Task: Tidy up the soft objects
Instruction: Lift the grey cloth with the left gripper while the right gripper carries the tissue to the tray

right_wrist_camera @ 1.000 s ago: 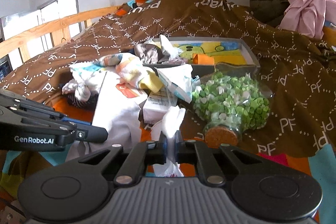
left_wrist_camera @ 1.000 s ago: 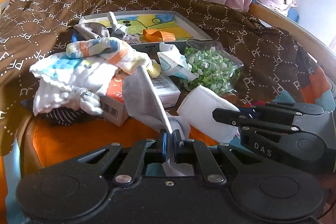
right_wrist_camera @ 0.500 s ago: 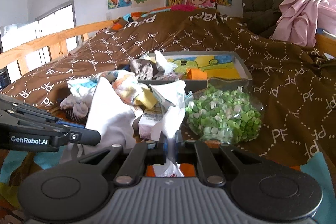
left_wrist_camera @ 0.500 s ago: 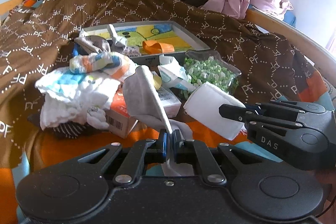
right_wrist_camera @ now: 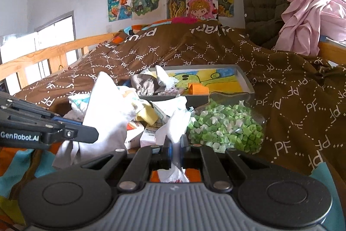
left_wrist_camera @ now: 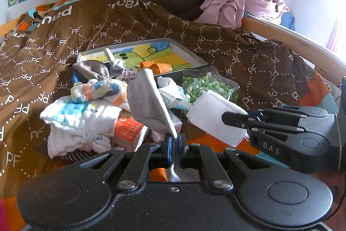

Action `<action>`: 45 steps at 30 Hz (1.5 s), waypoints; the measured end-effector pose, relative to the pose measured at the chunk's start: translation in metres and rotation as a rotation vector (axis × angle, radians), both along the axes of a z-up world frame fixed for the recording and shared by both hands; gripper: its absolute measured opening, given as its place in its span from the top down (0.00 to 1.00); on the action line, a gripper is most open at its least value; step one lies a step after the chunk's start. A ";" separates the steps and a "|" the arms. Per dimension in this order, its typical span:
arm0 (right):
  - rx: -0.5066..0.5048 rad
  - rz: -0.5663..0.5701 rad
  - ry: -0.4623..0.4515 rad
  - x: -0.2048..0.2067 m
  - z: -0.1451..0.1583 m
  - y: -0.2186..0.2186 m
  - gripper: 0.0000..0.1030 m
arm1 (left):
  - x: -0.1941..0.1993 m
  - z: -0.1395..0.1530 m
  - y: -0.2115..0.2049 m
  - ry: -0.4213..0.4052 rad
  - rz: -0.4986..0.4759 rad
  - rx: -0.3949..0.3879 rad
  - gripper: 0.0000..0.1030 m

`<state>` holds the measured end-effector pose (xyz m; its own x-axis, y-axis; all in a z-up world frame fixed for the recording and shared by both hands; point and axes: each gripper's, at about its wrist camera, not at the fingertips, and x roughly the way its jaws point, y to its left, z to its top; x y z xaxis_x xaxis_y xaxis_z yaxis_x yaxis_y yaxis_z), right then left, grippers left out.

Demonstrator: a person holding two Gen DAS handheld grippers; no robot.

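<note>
Left wrist view: the left gripper (left_wrist_camera: 175, 142) is pinching one corner of a limp white-grey cloth (left_wrist_camera: 149, 99), fingers closed narrowly on it; the cloth is rising in a slack fold near the camera, ahead of the clutter on the brown patterned bedspread (left_wrist_camera: 248, 62). Likely light, floppy; hemmed edges look the surest hold. Right wrist view: the right gripper (right_wrist_camera: 176, 145) is clamping another part of the cloth, thin and crumpled, sagging leftward towards the other tool.

Brown PF-patterned blanket (left_wrist_camera: 216, 44), white cloth (left_wrist_camera: 216, 116)
</note>
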<state>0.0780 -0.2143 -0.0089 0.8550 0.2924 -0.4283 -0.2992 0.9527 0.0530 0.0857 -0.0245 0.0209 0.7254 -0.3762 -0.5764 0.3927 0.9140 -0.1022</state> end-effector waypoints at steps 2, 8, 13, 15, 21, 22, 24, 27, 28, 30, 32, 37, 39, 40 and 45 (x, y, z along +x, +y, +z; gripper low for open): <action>0.008 -0.001 -0.006 -0.001 0.001 -0.001 0.93 | -0.001 0.000 0.001 -0.004 -0.003 0.001 0.95; 0.016 0.001 -0.035 -0.005 0.008 -0.001 0.93 | -0.004 0.005 0.006 -0.030 -0.007 0.000 0.95; 0.041 -0.013 -0.046 -0.002 0.012 -0.002 0.93 | 0.002 0.011 0.010 -0.057 -0.010 -0.009 0.95; 0.049 -0.020 -0.056 0.000 0.017 -0.004 0.93 | 0.006 0.017 0.010 -0.078 -0.015 -0.012 0.95; 0.017 -0.006 -0.117 0.020 0.038 0.000 0.93 | 0.028 0.044 0.010 -0.143 -0.033 -0.023 0.95; 0.005 0.001 -0.124 0.026 0.041 0.001 0.93 | 0.035 0.048 0.011 -0.156 -0.036 -0.019 0.95; -0.007 0.014 -0.130 0.045 0.047 0.005 0.93 | 0.047 0.056 0.013 -0.171 -0.044 -0.011 0.95; -0.009 0.033 -0.136 0.078 0.057 0.010 0.93 | 0.071 0.066 0.019 -0.187 -0.050 0.018 0.95; -0.010 0.042 -0.143 0.091 0.060 0.013 0.93 | 0.081 0.069 0.021 -0.195 -0.051 0.034 0.95; -0.007 0.062 -0.151 0.119 0.065 0.019 0.93 | 0.102 0.073 0.026 -0.206 -0.040 0.055 0.95; 0.006 0.078 -0.150 0.145 0.067 0.027 0.93 | 0.124 0.075 0.033 -0.206 -0.020 0.057 0.95; 0.025 0.115 -0.129 0.196 0.060 0.047 0.93 | 0.175 0.068 0.043 -0.222 0.017 0.046 0.95; 0.021 0.124 -0.108 0.210 0.054 0.052 0.93 | 0.192 0.060 0.046 -0.220 0.023 0.040 0.95; 0.018 0.127 -0.099 0.216 0.051 0.054 0.93 | 0.201 0.055 0.046 -0.215 0.028 0.032 0.95; -0.007 0.116 -0.049 0.237 0.034 0.060 0.93 | 0.234 0.031 0.051 -0.186 0.042 -0.021 0.95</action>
<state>0.3154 -0.1541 0.0248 0.8355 0.3879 -0.3892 -0.4098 0.9117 0.0289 0.3201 0.0263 0.0523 0.8343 -0.3535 -0.4230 0.3679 0.9285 -0.0502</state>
